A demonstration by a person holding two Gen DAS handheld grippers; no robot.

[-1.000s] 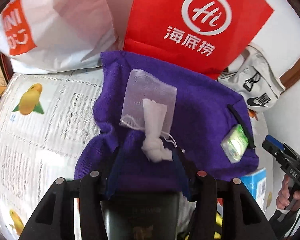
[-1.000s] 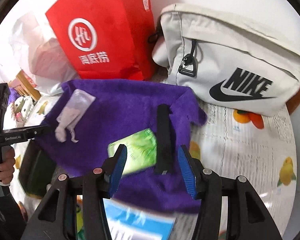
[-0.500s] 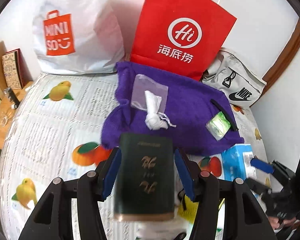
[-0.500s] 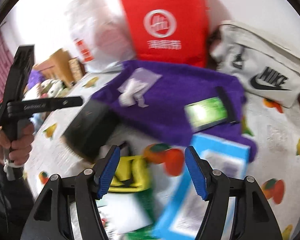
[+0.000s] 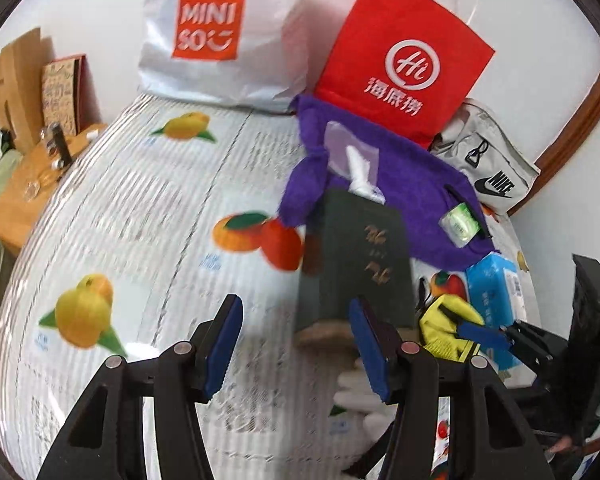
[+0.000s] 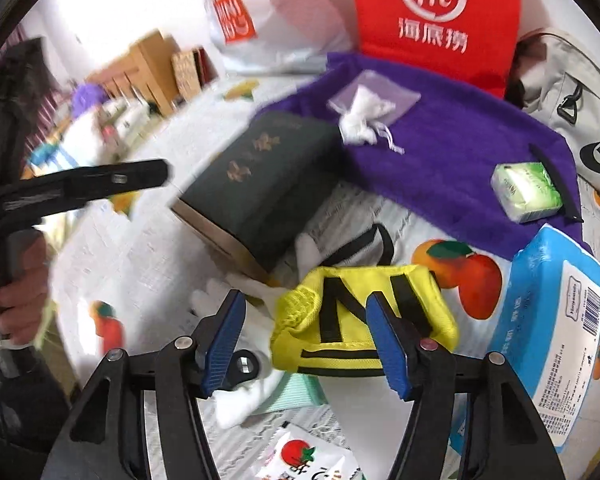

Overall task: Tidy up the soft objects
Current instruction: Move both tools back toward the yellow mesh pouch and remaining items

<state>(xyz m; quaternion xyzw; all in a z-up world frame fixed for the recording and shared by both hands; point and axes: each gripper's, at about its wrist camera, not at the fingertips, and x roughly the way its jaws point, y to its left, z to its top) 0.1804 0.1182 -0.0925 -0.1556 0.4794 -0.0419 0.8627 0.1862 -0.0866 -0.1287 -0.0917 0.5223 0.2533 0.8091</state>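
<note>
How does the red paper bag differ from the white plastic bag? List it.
The red paper bag stands stiff and flat-faced with a white circle logo and thin white cord handles; the white plastic bag slumps, crinkled, with an orange square logo and no handles in view. Both stand against the wall at the back of the fruit-print cloth.

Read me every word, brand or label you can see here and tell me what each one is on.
"MINISO": white plastic bag.
"Hi", with "海底捞" under it: red paper bag.
"NIKE" with the swoosh: grey pouch.
Gold characters on the dark green book: too blurred to read.
Print and barcode on the blue tissue pack: too small.
Green tissue packet, tomato sachet: unreadable.
</note>
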